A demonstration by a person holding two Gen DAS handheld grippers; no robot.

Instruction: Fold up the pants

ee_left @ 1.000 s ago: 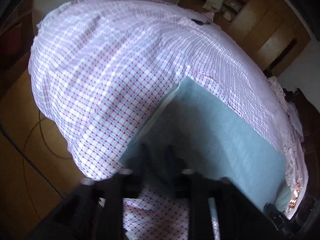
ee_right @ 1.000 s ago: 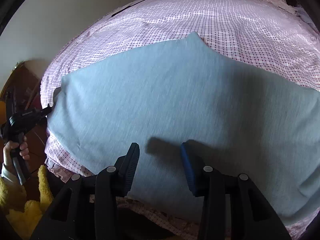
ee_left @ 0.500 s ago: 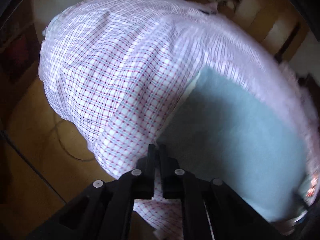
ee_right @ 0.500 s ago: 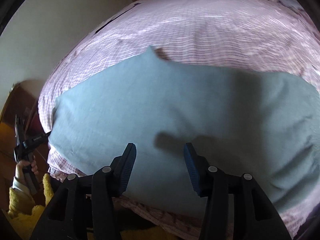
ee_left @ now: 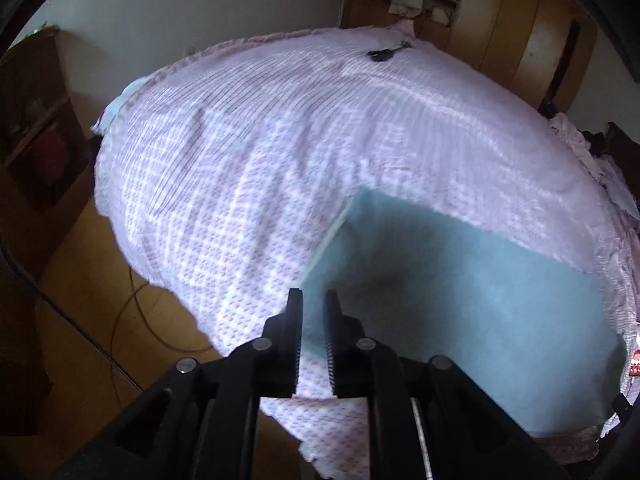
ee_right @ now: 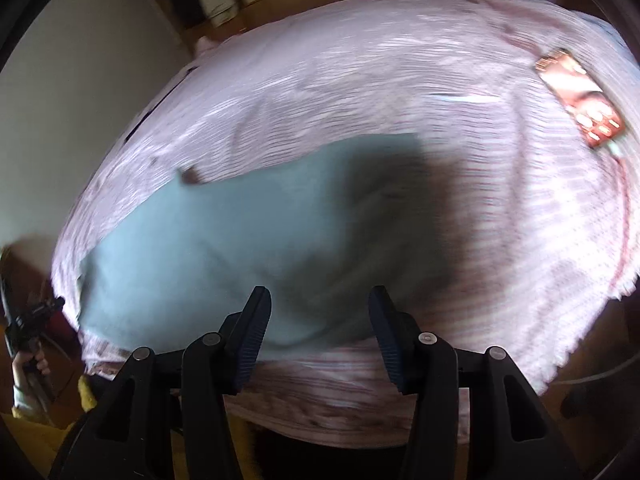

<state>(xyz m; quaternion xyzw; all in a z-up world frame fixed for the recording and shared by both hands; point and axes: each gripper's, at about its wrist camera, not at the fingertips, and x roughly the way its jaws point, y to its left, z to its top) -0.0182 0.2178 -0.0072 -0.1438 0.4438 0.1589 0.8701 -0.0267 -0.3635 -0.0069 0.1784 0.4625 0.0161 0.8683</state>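
I've got the pants (ee_left: 460,300) spread flat on the bed (ee_left: 260,160) for folding, left gripper (ee_left: 313,300) jaws just cracking open off their edge, right gripper (ee_right: 320,304) jaws half-open, empty.

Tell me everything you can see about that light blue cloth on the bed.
The light blue cloth is the pants, soft plain fabric with no print, spread flat in a broad folded slab on the pink checked bedsheet near the bed's edge. A paler band runs along one end. A shadow darkens its middle. Neither pair of tongs touches it.
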